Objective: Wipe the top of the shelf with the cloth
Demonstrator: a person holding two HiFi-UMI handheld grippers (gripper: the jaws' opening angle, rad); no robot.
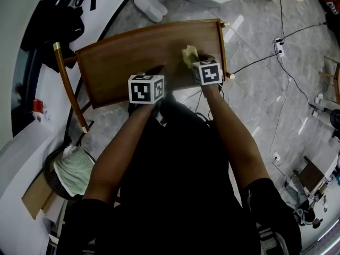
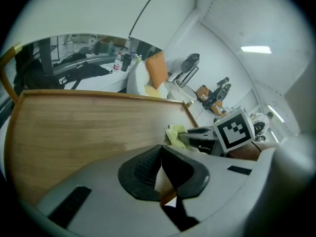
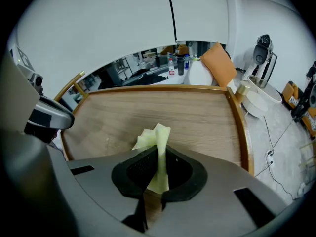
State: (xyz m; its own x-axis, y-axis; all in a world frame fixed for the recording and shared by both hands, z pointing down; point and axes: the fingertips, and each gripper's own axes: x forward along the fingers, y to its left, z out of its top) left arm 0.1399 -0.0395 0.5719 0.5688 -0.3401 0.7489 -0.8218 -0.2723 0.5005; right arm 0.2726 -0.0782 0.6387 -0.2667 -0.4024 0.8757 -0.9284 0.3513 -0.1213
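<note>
Inspector A: We note the right gripper (image 3: 158, 168) clenched on the yellow cloth (image 3: 154, 137) at the wooden shelf top's (image 3: 173, 110) right side. The left gripper (image 2: 162, 171) is closed and empty.
Inspector B: We judge the pinch thin; the cloth could slip out mid-wipe.

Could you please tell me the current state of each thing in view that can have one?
Cloth: bunched up, pinched in the right tool.
Right tool: shut on the cloth, above the shelf top.
Left tool: shut, with nothing between its jaws.
Shelf top: bare wood, with only the cloth over it, near its right end.
</note>
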